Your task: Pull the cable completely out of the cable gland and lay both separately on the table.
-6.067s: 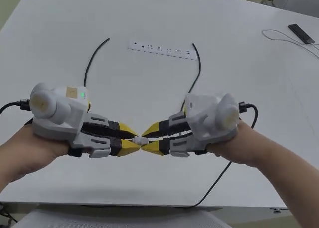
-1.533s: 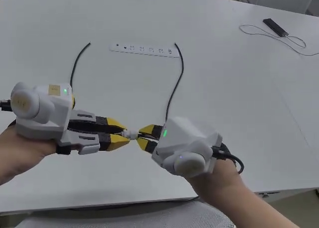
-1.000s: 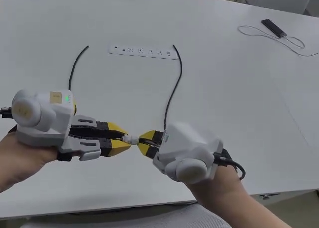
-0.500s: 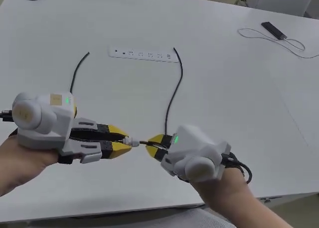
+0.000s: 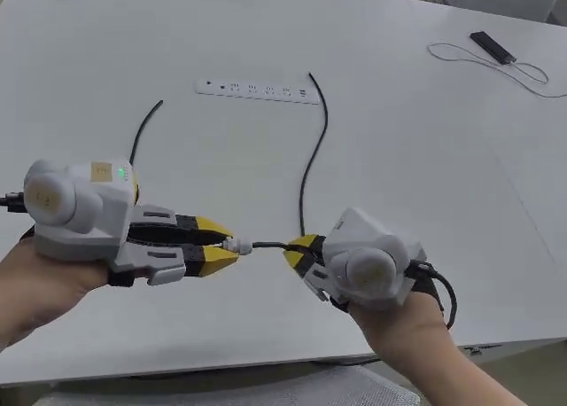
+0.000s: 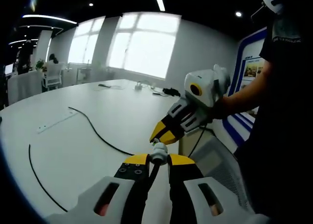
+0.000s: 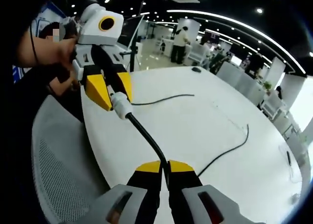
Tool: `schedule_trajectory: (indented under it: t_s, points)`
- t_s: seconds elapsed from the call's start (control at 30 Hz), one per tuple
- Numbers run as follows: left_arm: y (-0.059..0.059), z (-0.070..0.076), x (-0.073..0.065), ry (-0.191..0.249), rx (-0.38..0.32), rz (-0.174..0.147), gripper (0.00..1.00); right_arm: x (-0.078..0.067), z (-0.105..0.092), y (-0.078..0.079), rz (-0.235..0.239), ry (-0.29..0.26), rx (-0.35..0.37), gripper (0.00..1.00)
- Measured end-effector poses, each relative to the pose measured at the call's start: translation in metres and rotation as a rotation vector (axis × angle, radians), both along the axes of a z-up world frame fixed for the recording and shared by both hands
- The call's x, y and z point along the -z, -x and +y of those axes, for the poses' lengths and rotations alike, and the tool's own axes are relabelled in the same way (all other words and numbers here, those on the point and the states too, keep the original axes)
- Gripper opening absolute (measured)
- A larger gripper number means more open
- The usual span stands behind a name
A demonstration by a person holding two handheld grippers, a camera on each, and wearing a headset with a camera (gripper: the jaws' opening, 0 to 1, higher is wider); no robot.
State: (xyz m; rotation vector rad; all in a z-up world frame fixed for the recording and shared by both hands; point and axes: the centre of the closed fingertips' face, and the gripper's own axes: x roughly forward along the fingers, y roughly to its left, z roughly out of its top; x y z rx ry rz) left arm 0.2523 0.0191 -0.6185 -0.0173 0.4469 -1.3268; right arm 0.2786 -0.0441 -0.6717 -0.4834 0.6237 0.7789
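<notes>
Change: since half a second ago the right gripper (image 5: 298,252) has drawn away from the left gripper (image 5: 223,246), and a longer run of black cable (image 5: 312,149) is bare between the cable gland (image 5: 241,245) and the right jaws.
Desk: white desk (image 5: 425,175), with both grippers held above its near edge.
Left gripper: points right in the head view; its yellow-tipped jaws are closed on the cable gland, which sits between the tips with its cable end facing the other gripper.
Right gripper: points left, tip to tip with the left one but apart from it; its jaws are nearly together and pinch the black cable.
Black cable: still in the gland. It leaves the gland's mouth, spans the gap to the right jaws, bends there and trails away over the desk; its far end lies just beside the right end of the power strip.
Second cable: a loose black length (image 5: 142,133) lies on the desk to the left, well apart from the jaws.
Power strip: white (image 5: 257,89), flat on the desk beyond the grippers.
Far corner: a small dark device (image 5: 490,42) with a thin pale wire looped beside it.
Cable gland: small and white, off the desk, touching only the left jaws and the cable.
</notes>
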Motion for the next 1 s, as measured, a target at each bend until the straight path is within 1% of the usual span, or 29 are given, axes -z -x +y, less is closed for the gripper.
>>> schedule_trajectory:
  t_s: [0.07,0.17,0.2,0.23,0.27,0.3,0.33,0.37,0.4,0.47,0.53,0.63,0.7,0.77,0.87,0.97,1.0]
  points:
    - [0.001,-0.001,0.000,0.006,-0.003,0.006,0.15,0.004,-0.004,-0.001,0.013,0.004,0.021,0.00]
    - [0.002,-0.002,-0.001,0.011,-0.002,0.006,0.15,0.009,-0.012,-0.002,0.052,-0.018,0.082,0.00]
    - [0.002,-0.003,-0.001,0.015,-0.002,0.009,0.15,0.012,-0.018,-0.002,0.071,-0.019,0.122,0.00]
    - [0.002,-0.003,-0.001,0.017,-0.002,0.009,0.15,0.015,-0.019,-0.002,0.091,-0.031,0.141,0.00]
    - [0.003,-0.004,-0.002,0.019,-0.001,0.009,0.15,0.017,-0.021,-0.002,0.121,-0.059,0.176,0.00]
    - [0.003,-0.005,-0.002,0.020,-0.001,0.009,0.15,0.018,-0.024,-0.003,0.129,-0.064,0.196,0.00]
    - [0.003,-0.006,-0.002,0.022,-0.002,0.008,0.15,0.022,-0.028,-0.002,0.151,-0.059,0.221,0.00]
    - [0.004,-0.006,-0.003,0.023,0.000,0.009,0.15,0.024,-0.029,-0.002,0.158,-0.058,0.226,0.00]
    - [0.005,-0.007,-0.003,0.023,0.001,0.009,0.15,0.026,-0.027,0.000,0.174,-0.078,0.230,0.00]
    - [0.007,-0.009,-0.001,0.015,0.007,0.006,0.15,0.028,-0.027,0.001,0.193,-0.089,0.253,0.00]
    - [0.008,-0.009,0.000,0.012,0.008,0.008,0.15,0.028,-0.026,0.002,0.191,-0.083,0.250,0.00]
    - [0.008,-0.007,0.000,0.014,0.003,0.012,0.15,0.027,-0.024,0.005,0.164,-0.065,0.213,0.00]
    - [0.008,-0.005,0.000,0.013,0.001,0.013,0.15,0.025,-0.024,0.005,0.149,-0.064,0.194,0.00]
    - [0.008,-0.003,0.001,0.011,-0.003,0.013,0.15,0.024,-0.024,0.007,0.154,-0.069,0.189,0.00]
    - [0.007,0.000,0.000,0.015,-0.012,0.017,0.15,0.021,-0.022,0.009,0.141,-0.068,0.168,0.00]
    - [0.006,0.001,0.000,0.019,-0.021,0.017,0.15,0.018,-0.018,0.012,0.129,-0.081,0.145,0.01]
    - [0.005,0.002,0.001,0.016,-0.022,0.017,0.15,0.018,-0.017,0.012,0.117,-0.064,0.131,0.01]
